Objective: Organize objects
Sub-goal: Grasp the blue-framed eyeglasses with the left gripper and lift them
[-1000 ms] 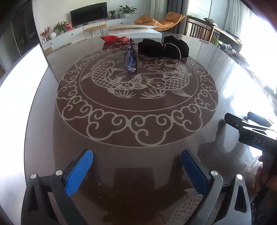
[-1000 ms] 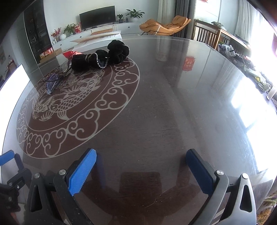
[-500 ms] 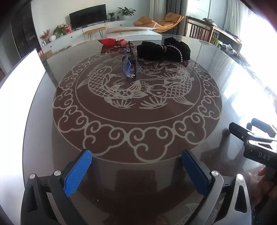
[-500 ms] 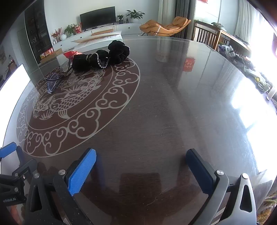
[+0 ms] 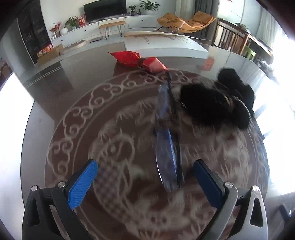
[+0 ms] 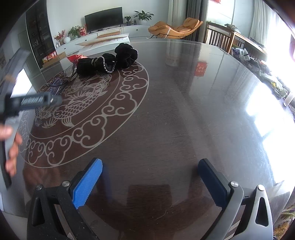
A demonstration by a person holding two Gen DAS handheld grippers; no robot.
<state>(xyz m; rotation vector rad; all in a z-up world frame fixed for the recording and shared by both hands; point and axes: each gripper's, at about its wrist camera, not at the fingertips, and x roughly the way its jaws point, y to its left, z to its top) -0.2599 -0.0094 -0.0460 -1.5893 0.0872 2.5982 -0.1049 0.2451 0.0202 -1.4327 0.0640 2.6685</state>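
Both grippers are spread wide, holding nothing. Left gripper [image 5: 145, 175] hovers over the table [image 5: 55, 103] with the blue glasses [image 5: 166, 160] lying between its fingers; black pouches [image 5: 212, 105] sit beyond. Right gripper [image 6: 150, 177] hangs above bare tabletop.

Dark television [image 6: 103, 17] on white cabinet [image 6: 110, 33]; orange lounge chair [image 6: 175, 27], potted plant [image 6: 142, 15], wooden chair [image 6: 220, 39]

We see blue-lensed glasses [image 5: 166, 158] lying folded just ahead of our left jaws — black scrunchies [image 5: 215, 103] and a red pouch [image 5: 136, 60] farther beyond.
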